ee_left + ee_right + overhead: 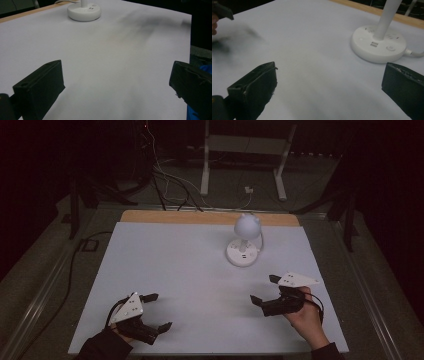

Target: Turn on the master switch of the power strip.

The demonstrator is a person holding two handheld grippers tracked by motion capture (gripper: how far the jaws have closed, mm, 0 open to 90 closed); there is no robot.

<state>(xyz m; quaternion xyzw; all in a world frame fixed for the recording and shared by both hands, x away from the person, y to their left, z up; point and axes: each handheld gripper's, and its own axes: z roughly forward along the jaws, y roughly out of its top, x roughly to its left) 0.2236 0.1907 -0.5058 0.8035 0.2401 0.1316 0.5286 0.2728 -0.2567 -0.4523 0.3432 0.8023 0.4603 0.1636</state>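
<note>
Both tools empty, jaws apart: left tool (157,311) at near-left of the bench (165,260), right tool (265,290) near-right. Lamp (244,242) stands upright far-centre, well apart from both, nearer the right one.

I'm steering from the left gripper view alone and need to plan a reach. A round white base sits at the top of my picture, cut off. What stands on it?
Observer: In the high view a white stalk rises from that base to a round white head. It looks like a desk lamp.
Operator: Does anything trail from it?
Observer: Yes. In the right gripper view a white cable leaves the side of the base.
Operator: Where is the right hand-held gripper?
Observer: The right hand-held gripper is open, low over the right front of the table, apart from the base.
</note>
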